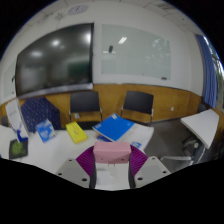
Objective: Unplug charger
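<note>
Meeting room, white counter (60, 150) ahead with two chairs on its far side. My claw (112, 172) grips a pink block (112, 152), presumably the charger, between both fingers; blue folder (115, 127) just beyond.

Charger (20, 128) hard to confirm: probably the small white upright block at the table's (60, 150) left end, sitting on a dark base (18, 148). Plug state unreadable.
</note>
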`<state>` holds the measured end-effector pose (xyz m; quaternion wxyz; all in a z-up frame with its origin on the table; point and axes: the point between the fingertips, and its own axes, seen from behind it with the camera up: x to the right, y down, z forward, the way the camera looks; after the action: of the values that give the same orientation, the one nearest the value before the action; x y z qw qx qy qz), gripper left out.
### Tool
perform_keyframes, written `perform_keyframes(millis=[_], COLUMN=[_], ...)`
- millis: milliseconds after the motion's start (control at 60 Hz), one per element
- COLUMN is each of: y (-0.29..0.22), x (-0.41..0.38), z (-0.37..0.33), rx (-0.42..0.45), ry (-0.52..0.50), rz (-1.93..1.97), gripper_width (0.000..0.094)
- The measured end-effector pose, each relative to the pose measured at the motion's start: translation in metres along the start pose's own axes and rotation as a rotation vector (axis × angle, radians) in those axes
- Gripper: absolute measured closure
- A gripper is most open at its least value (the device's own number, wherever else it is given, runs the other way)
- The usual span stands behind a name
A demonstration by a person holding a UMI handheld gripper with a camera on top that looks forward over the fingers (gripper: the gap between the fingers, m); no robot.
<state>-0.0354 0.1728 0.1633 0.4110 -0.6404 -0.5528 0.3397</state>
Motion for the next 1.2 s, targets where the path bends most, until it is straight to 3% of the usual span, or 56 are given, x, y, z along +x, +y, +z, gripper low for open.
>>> perform_keyframes(millis=[267, 450, 517, 567, 700, 1017, 1200], y=[0.123, 0.165, 0.166, 0.163, 0.138, 0.05, 0.038], x=[0.066, 0.073, 0.075, 0.08, 0.087, 0.103, 0.103], z=[0.052, 0.084, 0.086, 0.083, 0.044, -0.167, -0.213], rx=[-0.275, -0.405, -0.41, -0.405, -0.383, -0.298, -0.274], ry=[0.001, -0.017, -0.024, -0.021, -0.017, 0.021, 0.01], rz=[-0.102, -0.118, -0.102, -0.107, -0.096, -0.075, -0.043], gripper_width=[0.0432, 0.0332, 0.0134, 0.0059, 0.008, 0.0079, 0.0079])
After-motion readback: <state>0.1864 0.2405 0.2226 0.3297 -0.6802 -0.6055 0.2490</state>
